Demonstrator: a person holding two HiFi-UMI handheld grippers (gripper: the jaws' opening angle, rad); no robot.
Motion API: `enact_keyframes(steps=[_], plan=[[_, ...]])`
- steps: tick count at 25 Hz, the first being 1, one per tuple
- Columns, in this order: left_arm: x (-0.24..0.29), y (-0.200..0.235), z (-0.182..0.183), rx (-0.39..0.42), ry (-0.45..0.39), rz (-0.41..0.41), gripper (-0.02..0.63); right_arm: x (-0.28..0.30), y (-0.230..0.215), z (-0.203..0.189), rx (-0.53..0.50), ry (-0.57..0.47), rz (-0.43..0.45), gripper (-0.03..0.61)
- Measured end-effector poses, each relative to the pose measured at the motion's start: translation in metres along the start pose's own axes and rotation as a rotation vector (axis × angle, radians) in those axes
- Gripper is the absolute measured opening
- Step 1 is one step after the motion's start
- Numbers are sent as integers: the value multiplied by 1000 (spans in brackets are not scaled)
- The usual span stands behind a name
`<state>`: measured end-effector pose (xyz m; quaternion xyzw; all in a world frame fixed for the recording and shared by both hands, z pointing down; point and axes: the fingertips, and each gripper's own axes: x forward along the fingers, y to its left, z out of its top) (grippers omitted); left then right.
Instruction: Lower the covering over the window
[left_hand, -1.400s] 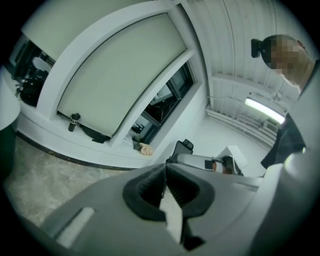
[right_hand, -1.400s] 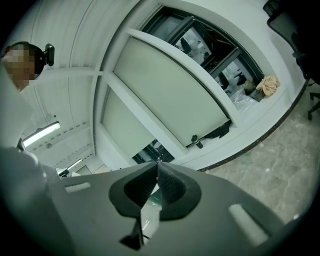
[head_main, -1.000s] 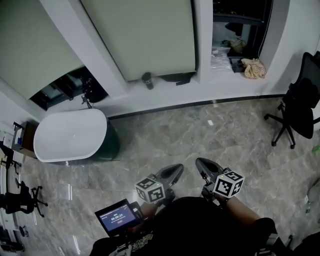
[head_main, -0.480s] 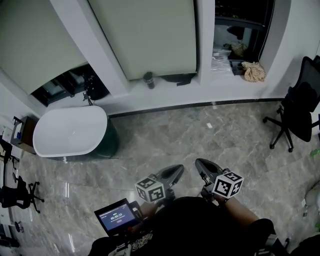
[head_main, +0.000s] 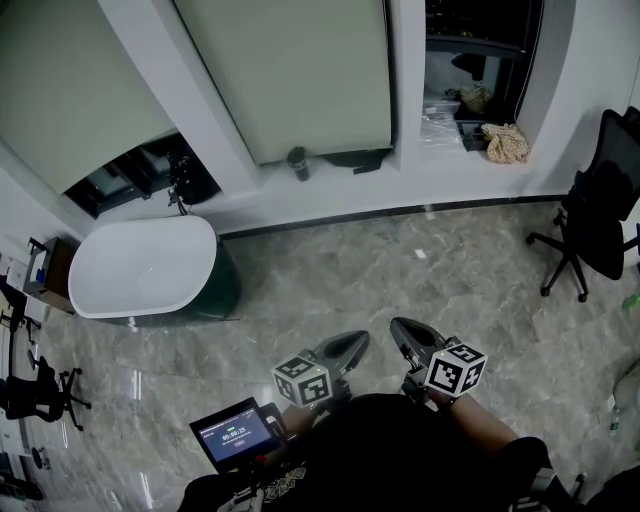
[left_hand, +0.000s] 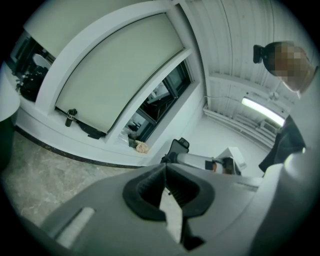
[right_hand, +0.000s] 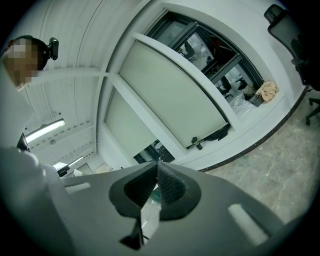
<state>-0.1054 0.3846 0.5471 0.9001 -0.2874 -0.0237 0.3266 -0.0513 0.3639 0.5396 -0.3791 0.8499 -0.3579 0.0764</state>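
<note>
- Two grippers are held low and close in front of the person's body, side by side, well apart from the window wall across the floor.
- Left gripper (head_main: 352, 343): its jaws are pressed together with nothing between them, and it points roughly level towards the windows.
- Right gripper (head_main: 402, 328): its jaws are likewise closed on nothing, and it is held at the same near-level angle beside the other.
- Middle blind (head_main: 300, 70): it hangs almost to the sill (head_main: 330, 185), so this pane already lies covered.
- Left blind (head_main: 70, 90): it stops short, with a dark strip of glass showing beneath it, above the bathtub (head_main: 140, 265).
- Right window (head_main: 480, 50): it shows dark and bare, and I see no covering over it.
- Step in hand, as I judge it: the person is standing back. This fits a pause after the middle blind has come down, or a stance ahead of working on one of the other panes.
- Any pull on a blind from here would call for walking up to the sill, since neither gripper is within reach.
</note>
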Motion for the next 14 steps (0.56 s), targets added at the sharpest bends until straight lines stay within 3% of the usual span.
enact_keyframes(steps=[14], plan=[[-7,-2,0,2,-8,-6,0,-1,8,-2,-19,-3,-1,8]])
